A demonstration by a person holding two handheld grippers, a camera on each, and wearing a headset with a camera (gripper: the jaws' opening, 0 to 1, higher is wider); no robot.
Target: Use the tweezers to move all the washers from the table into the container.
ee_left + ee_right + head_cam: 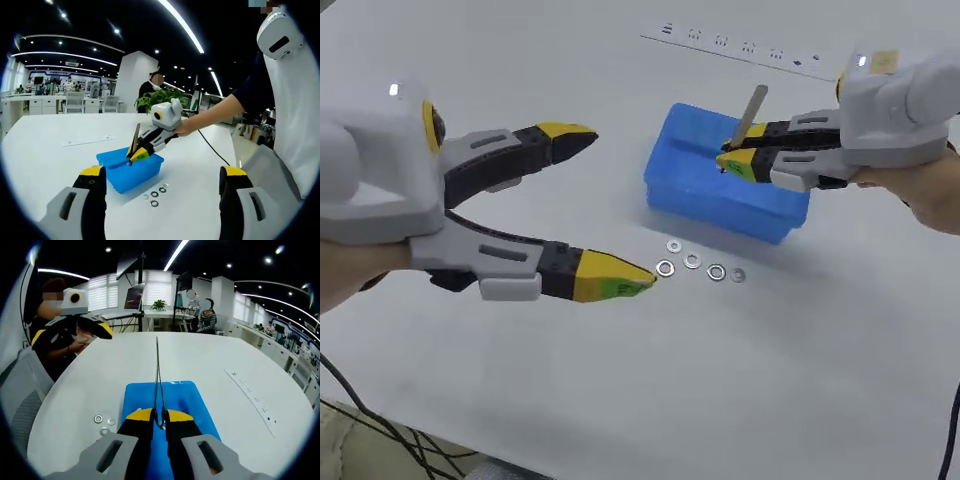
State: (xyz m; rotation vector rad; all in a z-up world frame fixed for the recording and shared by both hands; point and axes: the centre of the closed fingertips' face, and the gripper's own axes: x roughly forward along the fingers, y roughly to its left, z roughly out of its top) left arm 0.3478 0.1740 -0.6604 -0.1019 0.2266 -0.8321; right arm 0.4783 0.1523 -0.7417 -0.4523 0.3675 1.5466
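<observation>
Over the blue container (pixel 700 195), right tool (pixel 730 163) pinching the tweezers (pixel 753 110) tight, left tool (pixel 623 208) spread wide, five washers (pixel 692 261) loose on the worktop (pixel 770 380) beside it

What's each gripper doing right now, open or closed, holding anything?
Left gripper: open, empty.
Right gripper: shut on the tweezers, over the blue container.

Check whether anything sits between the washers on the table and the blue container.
Nothing visible does. The washers lie on the bare table just in front of the container, with open surface between them. The right tool, shut on the tweezers, is over the container, not in that gap.
</observation>
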